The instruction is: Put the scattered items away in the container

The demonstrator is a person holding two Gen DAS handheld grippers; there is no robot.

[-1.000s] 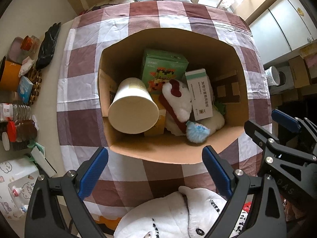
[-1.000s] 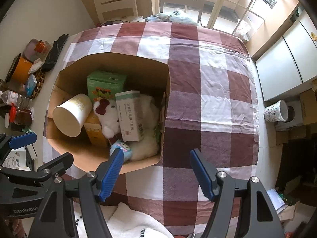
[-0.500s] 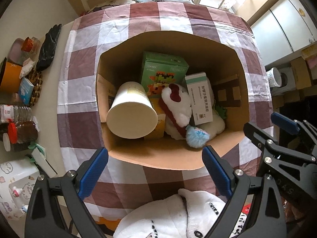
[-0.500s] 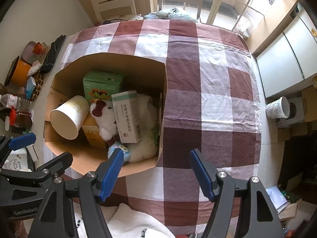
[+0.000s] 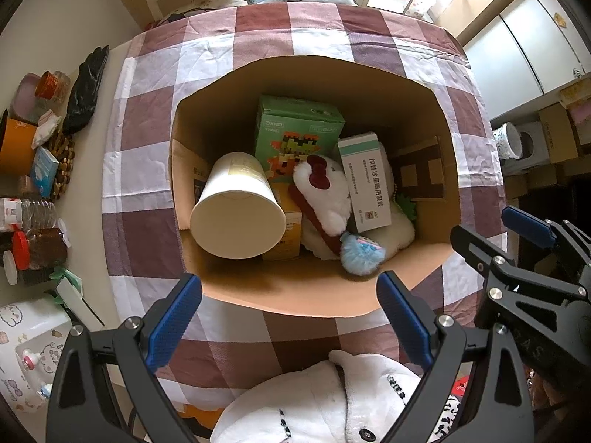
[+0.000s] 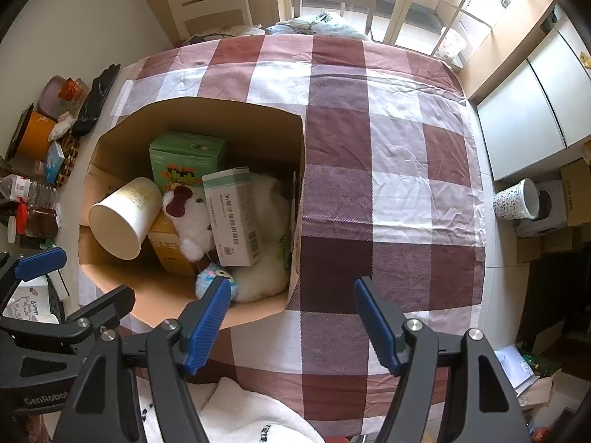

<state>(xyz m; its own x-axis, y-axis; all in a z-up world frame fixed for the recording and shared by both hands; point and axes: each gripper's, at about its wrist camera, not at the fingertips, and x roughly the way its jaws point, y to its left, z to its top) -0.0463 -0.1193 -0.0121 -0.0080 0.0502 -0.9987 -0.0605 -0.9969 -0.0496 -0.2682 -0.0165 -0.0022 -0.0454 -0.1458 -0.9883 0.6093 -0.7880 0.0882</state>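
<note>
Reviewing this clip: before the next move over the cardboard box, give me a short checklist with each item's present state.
1. Left gripper open and holding nothing: ok.
2. Right gripper open and holding nothing: ok.
3. Cardboard box upright on the checked tablecloth: ok.
4. Paper cup, green box, white medicine box and plush toys inside the box: ok.
5. Nothing loose left on the tablecloth: ok in what shows; the near edge is hidden.
6. Whether the clutter beside the cloth belongs to the job: cannot tell.
</note>
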